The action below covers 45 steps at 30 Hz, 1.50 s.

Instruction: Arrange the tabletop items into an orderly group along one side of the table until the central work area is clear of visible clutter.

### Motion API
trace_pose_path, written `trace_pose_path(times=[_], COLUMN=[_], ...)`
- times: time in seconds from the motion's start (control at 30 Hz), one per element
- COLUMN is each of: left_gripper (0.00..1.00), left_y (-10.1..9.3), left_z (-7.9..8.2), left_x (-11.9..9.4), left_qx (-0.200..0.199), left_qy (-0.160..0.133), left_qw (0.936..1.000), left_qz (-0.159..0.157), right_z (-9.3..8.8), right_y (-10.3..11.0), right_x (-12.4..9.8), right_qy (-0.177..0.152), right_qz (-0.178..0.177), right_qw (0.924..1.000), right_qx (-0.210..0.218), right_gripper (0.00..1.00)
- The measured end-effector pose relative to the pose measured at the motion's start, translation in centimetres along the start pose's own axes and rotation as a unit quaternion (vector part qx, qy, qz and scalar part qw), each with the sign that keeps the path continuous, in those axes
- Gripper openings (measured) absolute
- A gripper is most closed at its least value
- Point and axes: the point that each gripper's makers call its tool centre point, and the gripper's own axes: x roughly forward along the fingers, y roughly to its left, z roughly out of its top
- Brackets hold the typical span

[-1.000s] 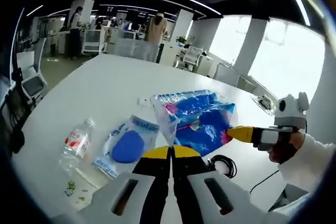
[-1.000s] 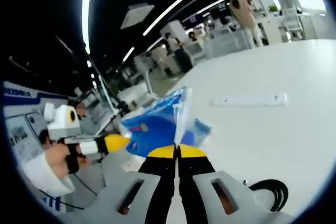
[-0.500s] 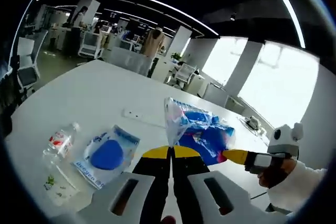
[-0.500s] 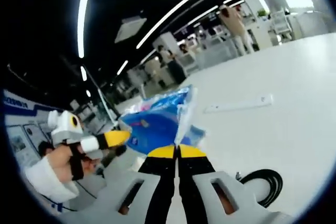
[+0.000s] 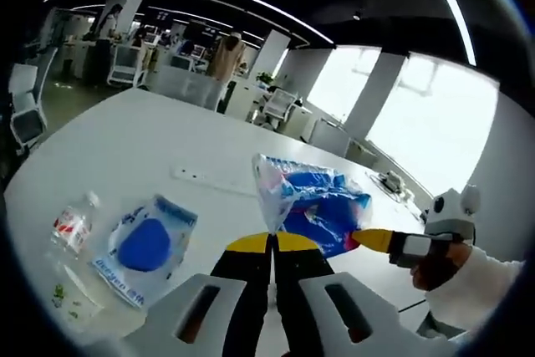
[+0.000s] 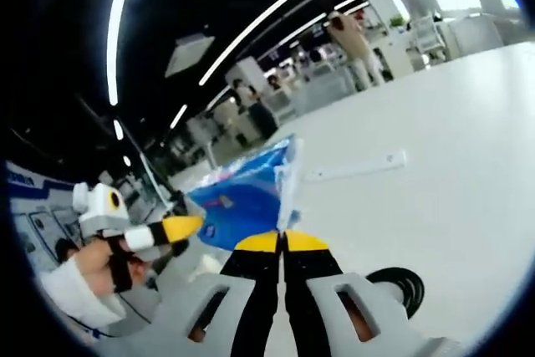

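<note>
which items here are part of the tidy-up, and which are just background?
Job:
blue bag, pinched by both the left gripper and right gripper
blue pouch
bottle
white strip
black cable

Background:
chairs
people
windows

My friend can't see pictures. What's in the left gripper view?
Two grippers hold up a blue plastic bag over a white table: the left gripper pinches one edge, the right gripper the other. A blue-filled packet and water bottle lie nearby.
</note>
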Motion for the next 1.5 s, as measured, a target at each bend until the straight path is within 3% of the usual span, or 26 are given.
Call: trace_pose_path(times=[0.57, 1.07, 1.17, 1.5], left_gripper=[0.00, 0.00, 0.00, 0.00], left_y=[-1.3, -1.1, -1.3, -1.1], left_z=[-2.6, -4.6, -5.0, -6.7], left_x=[3.4, 7.3, 8.1, 11.1], left_qx=[0.023, 0.033, 0.056, 0.070], left_qy=[0.060, 0.110, 0.121, 0.161], left_qw=[0.9975, 0.9920, 0.9892, 0.9819], left_qz=[-0.030, -0.051, -0.060, -0.070], right_z=[-0.3, -1.4, -1.6, -2.2], right_y=[-3.7, -7.5, -8.4, -11.5], right_x=[-1.2, -0.5, -0.1, 0.8], right_qy=[0.001, 0.037, 0.045, 0.075], right_qz=[-0.033, -0.058, -0.063, -0.082], right_qw=[0.9992, 0.9976, 0.9970, 0.9937], right_qx=[0.022, 0.006, 0.004, -0.014], right_gripper=[0.00, 0.00, 0.00, 0.00])
